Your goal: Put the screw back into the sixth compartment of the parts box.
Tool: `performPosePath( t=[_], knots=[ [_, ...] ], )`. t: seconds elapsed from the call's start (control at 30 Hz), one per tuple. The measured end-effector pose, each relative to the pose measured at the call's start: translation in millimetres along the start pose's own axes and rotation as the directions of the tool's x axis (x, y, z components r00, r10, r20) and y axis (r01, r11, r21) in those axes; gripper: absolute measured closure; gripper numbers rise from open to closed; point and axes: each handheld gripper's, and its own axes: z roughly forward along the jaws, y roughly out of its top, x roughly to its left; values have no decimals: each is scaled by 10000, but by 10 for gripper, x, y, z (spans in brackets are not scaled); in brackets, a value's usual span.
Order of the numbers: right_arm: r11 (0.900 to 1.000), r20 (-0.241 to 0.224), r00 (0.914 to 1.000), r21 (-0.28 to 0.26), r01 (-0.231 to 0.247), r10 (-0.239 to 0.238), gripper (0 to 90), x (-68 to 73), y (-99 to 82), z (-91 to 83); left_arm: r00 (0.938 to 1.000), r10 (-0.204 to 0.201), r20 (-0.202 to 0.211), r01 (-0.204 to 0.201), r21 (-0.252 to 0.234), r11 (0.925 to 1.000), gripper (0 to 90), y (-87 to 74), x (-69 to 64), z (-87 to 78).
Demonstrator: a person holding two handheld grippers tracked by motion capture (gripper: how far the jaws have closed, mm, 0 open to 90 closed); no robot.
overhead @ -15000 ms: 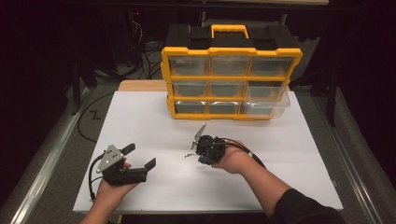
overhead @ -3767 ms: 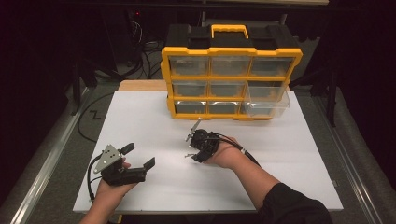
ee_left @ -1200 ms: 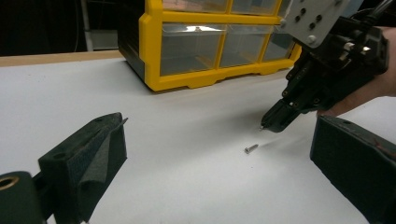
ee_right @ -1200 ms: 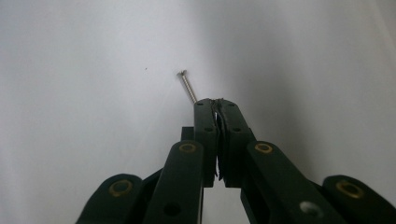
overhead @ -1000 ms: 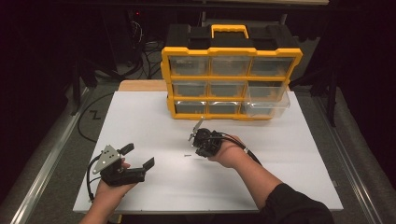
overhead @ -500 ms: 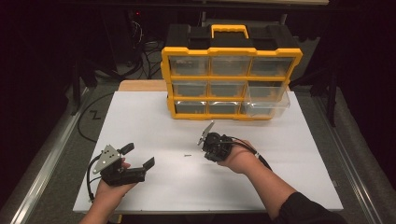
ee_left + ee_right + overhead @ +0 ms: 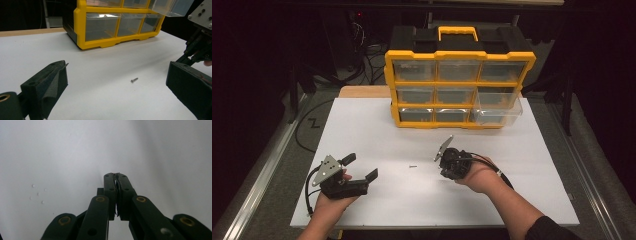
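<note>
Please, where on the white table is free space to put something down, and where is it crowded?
Free: the wide strip of the white table left of the yellow drawer organizer, and the patch right of the right tool. Crowded: between the left tool and the right tool, where a small screw lies, and under the pulled-out clear drawer.

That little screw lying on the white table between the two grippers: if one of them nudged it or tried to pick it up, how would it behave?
The screw is tiny and looks metal, so probably stiff and very light. Lying on its side on the smooth white table, it would likely skid or roll in an arc when nudged. Being so thin beside the left gripper's broad padded jaws, it may slip out of a pinch.
</note>
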Motion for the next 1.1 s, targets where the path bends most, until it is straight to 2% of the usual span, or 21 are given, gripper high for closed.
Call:
performPosePath(
  t=[0.2, 0.33, 0.57, 0.63, 1.1],
  knots=[
    [10000, 22, 10000, 69, 1, -1, 898, -1, -113, -25, 10000, -2, -4, 2, -12, 10000, 42, -1, -1, 1],
    [9998, 28, 9998, 37, -214, 213, 899, 5, -185, -41, 10000, 3, -7, -3, -13, 10000, 42, -1, -2, -1],
    [9997, 143, 9996, 39, -242, 241, 899, -18, -302, -63, 10000, 4, -5, -4, -23, 10000, 42, -1, -2, 1],
    [9991, 153, 9990, 107, -420, 419, 898, -17, -334, -72, 10000, 3, 3, -3, -28, 10000, 42, -2, -3, 3],
    [9973, 277, 9970, 141, -723, 719, 898, -75, -543, -117, 10000, 31, 49, -31, -88, 10000, 42, -2, -8, 3]
  ],
)
